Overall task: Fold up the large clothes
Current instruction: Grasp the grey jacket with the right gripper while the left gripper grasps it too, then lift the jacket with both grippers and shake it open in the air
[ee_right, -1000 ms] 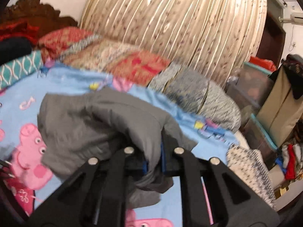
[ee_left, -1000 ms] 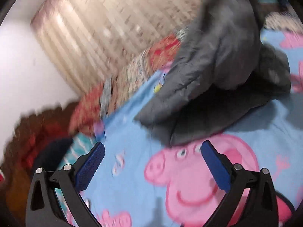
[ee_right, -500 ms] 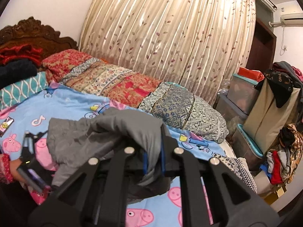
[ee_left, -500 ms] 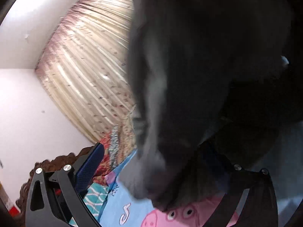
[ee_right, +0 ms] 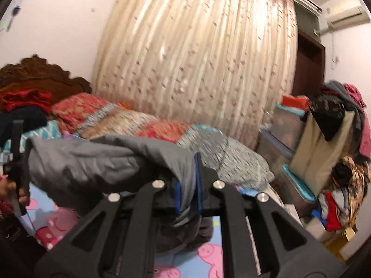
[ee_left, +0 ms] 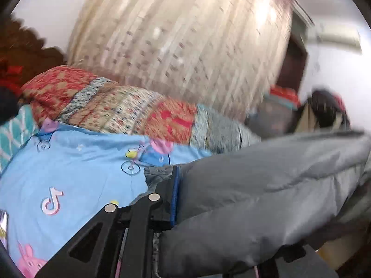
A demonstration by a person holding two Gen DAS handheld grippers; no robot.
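Pale wall and a long cream curtain (ee_right: 197,64) fill the background, with a carved headboard (ee_right: 44,74) at one end and heaped clothes and storage boxes (ee_right: 324,139) at the other. Below them runs the bed (ee_left: 76,162), spread with a blue cartoon-pig sheet and banked along the far side by a patchwork quilt (ee_right: 143,125).

Stretched above that sheet hangs the grey padded garment (ee_right: 111,159), lifted clear along its upper edge between the two tools, though a lower fold sags toward the sheet. At one end the right gripper (ee_right: 188,185) has its fingers pinched tight on a bunched fold of the cloth. At the other, the left gripper (ee_left: 179,197) has just been closing; one blue pad shows pressed against the fabric, the opposite one is buried under it, so it appears clamped on the garment.

By my reading the step in hand is raising and spreading the piece. Next it wants pulling taut and level between both grips, then laying flat on the bed before any fold.
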